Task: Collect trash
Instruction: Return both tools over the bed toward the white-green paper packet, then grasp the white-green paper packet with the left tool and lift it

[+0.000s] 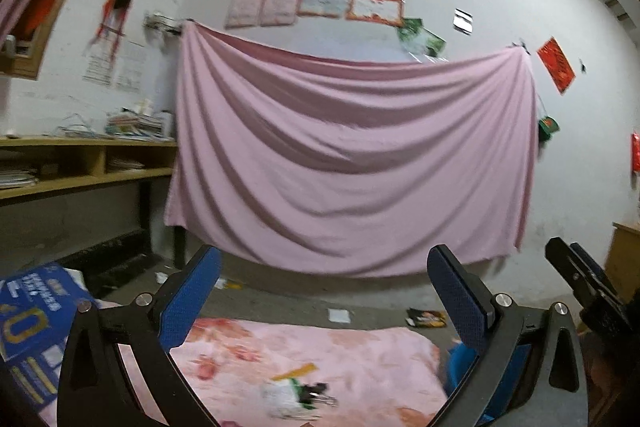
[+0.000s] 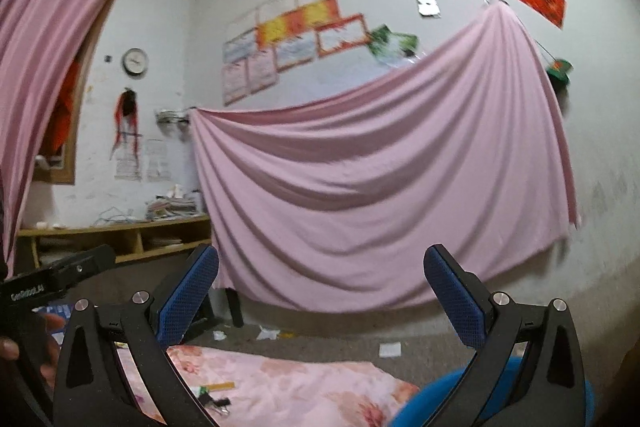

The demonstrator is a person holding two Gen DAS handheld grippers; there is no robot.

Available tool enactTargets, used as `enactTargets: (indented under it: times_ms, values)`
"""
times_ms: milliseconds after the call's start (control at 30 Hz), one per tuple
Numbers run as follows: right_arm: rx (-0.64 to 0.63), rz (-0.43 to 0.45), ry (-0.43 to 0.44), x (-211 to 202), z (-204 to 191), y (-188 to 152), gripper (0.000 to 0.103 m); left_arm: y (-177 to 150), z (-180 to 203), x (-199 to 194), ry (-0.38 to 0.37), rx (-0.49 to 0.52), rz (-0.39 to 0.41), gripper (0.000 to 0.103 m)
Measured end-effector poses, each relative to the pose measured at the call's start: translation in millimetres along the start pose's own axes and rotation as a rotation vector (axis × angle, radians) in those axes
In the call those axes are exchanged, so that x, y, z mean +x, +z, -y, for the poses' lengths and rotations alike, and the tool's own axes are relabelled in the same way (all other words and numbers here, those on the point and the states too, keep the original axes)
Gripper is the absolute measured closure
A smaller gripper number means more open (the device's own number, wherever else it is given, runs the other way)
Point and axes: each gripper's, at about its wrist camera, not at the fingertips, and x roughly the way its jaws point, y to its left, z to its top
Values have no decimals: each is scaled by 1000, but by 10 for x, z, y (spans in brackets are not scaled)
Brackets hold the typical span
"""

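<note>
Left gripper [image 1: 324,279]: raised level, jaws wide, empty | right gripper [image 2: 322,279]: alongside, wide, empty | floral table [image 1: 360,359] edge below; floor beyond littered.

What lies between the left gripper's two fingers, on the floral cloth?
In the left wrist view, a crumpled white wrapper with black binder clips lies on the floral cloth.
</note>
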Motion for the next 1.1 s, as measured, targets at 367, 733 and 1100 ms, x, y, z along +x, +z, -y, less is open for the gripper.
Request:
enactTargets:
  times_ms: [367, 733, 1100]
  values:
    - [-45, -14, 60, 314, -456, -199, 0, -194, -440, -115, 119, 69, 43, 2]
    - [-83, -203, 76, 740, -687, -535, 0, -588, -722, 233, 101, 70, -156, 2]
    - [-66, -578, 50, 1178, -527, -860, 11, -997, -695, 764, -30, 44, -484, 3]
